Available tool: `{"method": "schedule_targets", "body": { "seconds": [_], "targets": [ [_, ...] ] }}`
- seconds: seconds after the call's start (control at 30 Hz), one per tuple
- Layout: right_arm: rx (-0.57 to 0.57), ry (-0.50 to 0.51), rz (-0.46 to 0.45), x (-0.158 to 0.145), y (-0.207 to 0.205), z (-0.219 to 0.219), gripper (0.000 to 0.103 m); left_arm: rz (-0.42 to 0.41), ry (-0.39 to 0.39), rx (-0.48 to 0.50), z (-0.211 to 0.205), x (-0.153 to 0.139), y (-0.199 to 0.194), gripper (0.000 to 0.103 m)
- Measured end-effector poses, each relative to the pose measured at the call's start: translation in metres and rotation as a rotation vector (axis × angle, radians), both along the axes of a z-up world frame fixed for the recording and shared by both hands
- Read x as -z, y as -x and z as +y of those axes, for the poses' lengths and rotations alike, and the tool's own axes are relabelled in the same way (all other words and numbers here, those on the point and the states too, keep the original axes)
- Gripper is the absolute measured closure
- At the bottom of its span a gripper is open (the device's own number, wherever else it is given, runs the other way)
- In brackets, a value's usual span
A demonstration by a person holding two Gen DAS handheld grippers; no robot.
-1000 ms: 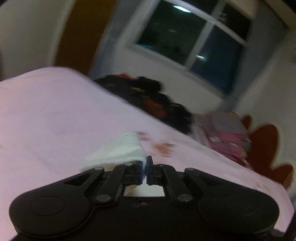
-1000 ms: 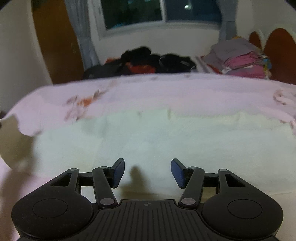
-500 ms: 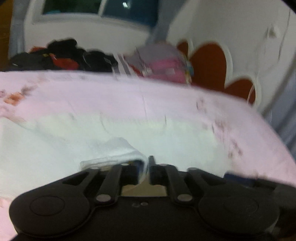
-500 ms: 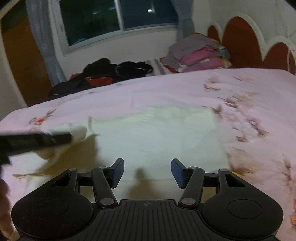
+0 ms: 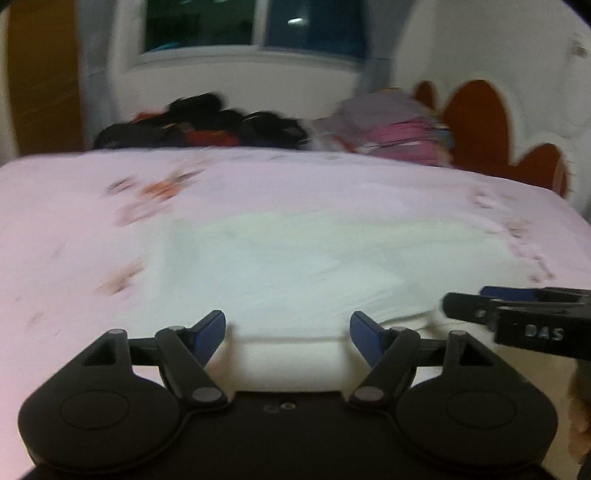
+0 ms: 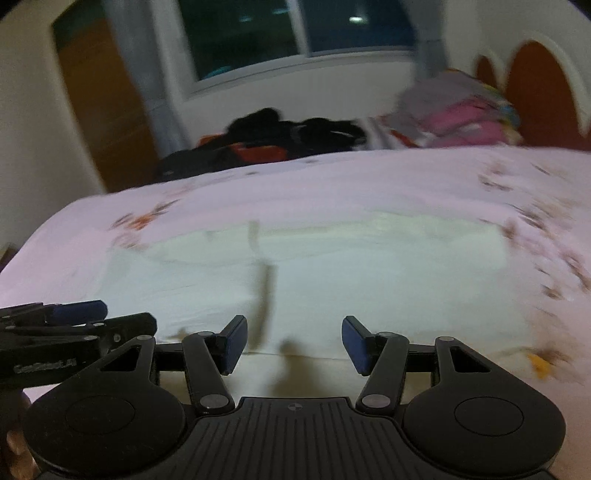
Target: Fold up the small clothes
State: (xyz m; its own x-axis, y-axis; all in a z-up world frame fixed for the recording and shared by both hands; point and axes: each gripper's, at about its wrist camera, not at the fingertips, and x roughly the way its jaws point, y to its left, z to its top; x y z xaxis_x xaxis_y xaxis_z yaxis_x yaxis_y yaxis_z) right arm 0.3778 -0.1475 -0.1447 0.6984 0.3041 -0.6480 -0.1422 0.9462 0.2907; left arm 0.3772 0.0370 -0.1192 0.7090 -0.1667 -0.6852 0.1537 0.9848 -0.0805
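A pale white cloth (image 5: 295, 266) lies folded flat on the pink floral bedsheet (image 5: 74, 221). It also shows in the right wrist view (image 6: 369, 280), with a vertical crease near its middle. My left gripper (image 5: 287, 334) is open and empty, just above the cloth's near edge. My right gripper (image 6: 293, 345) is open and empty over the same near edge. The right gripper shows at the right of the left wrist view (image 5: 517, 306). The left gripper shows at the left of the right wrist view (image 6: 74, 325).
A heap of dark clothes (image 5: 207, 125) lies at the far side of the bed. A stack of folded pink and grey clothes (image 5: 399, 129) sits beside a red-brown scalloped headboard (image 5: 476, 122). A window (image 6: 295, 33) is behind.
My left gripper has opened and let go of the cloth corner it held, which now lies folded over on the cloth. Both grippers now sit side by side at the near edge.
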Motion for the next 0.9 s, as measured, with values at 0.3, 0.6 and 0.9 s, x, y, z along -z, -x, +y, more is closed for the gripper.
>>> {"method": "schedule_targets", "body": {
  "seconds": [0.3, 0.6, 0.9],
  "targets": [
    [-0.089, 0.193, -0.016, 0.024, -0.015, 0.050, 0.047, 0.064, -0.043, -0.109, 0.032, 0.026, -0.006, 0.034],
    [-0.054, 0.158, -0.061, 0.014, -0.037, 0.039, 0.096, 0.037, -0.065, -0.148, 0.038, 0.035, -0.018, 0.030],
    [0.157, 0.095, -0.023, -0.001, -0.039, -0.055, 0.101, -0.020, -0.083, -0.098, 0.020, 0.033, -0.014, 0.070]
  ]
}}
